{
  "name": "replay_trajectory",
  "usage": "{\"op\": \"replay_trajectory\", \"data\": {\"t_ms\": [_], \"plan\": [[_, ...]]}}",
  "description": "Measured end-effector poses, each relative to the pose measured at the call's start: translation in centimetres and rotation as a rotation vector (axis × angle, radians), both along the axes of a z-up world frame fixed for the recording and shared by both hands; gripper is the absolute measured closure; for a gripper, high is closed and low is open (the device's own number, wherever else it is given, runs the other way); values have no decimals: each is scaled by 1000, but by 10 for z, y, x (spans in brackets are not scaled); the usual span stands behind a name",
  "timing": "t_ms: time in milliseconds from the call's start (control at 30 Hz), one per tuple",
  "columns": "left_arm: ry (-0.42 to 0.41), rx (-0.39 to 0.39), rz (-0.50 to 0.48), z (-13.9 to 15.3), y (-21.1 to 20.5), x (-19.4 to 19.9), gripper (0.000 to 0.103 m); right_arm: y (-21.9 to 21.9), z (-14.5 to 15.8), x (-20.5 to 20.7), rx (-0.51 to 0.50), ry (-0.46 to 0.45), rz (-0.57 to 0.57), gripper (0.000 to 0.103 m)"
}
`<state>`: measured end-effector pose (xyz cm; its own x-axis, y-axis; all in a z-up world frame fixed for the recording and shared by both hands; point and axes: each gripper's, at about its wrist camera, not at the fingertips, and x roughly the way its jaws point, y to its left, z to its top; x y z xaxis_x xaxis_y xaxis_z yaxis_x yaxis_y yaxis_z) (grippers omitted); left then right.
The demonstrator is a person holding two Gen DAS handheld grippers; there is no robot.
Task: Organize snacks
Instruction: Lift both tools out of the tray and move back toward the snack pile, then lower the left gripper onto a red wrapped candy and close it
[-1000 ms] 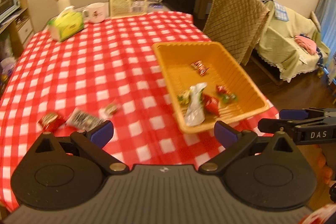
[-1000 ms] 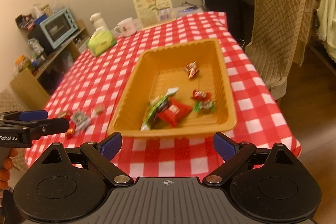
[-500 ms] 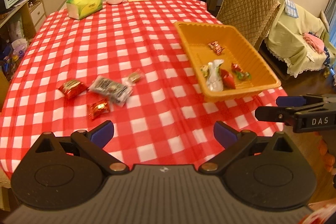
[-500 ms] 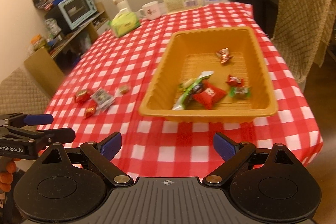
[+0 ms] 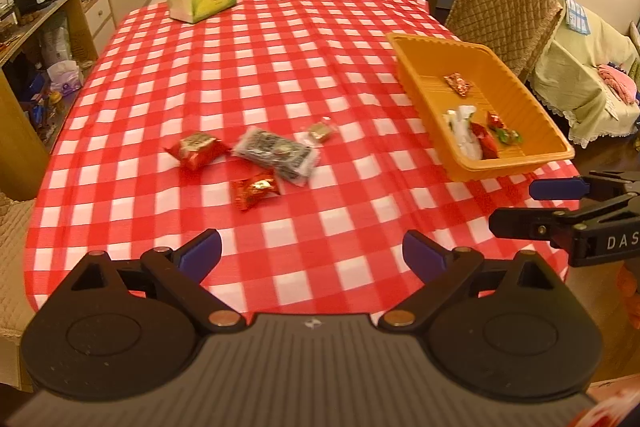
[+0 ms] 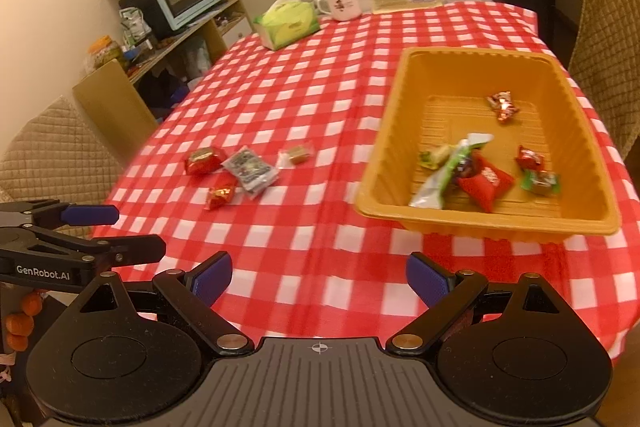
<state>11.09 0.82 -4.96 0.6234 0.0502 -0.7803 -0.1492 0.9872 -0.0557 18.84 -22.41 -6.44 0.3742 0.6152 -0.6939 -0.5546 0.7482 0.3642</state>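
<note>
While both grippers hover at the near edge of a checked red-and-white cloth (image 5: 280, 75), the left gripper (image 5: 311, 254) stands with its blue-padded jaws spread wide and empty, and the right gripper (image 6: 319, 277) is equally wide with nothing between its pads. Ahead of the left gripper and slightly to its left lie four loose snacks in crinkled wrappers: a puffy red pillow pack (image 5: 197, 148), a flat dark foil sachet (image 5: 277, 155) whose long axis runs diagonally from far-left to near-right, a small shiny red sweet (image 5: 256, 189) just nearer than the sachet, and a little clear-wrapped brown square (image 5: 320, 132) just beyond the sachet's right end. From the right gripper the same cluster sits ahead and to the left (image 6: 250, 169). The orange tray (image 6: 400, 131), a ribbed rectangular plastic one with sloping walls, sits ahead and right of both grippers, long axis running away from them. Inside it lie a long green-and-silver packet (image 6: 450, 171) slanting from near-left to far-right, a red pillow pack (image 6: 486, 183) touching it, two small twisted sweets (image 6: 536, 171) to the right, and one red foil sweet (image 6: 503, 105) farther back, apart from the rest.
</note>
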Motion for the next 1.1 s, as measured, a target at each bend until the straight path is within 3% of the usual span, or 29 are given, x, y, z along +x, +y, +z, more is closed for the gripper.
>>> {"op": "replay_trajectory", "data": {"t_ms": [600, 1100], "plan": [[11, 4, 28, -12, 69, -2, 14, 83, -7, 4, -4, -3, 57, 10], [24, 27, -134, -41, 82, 38, 31, 125, -21, 28, -10, -18, 44, 10]]}}
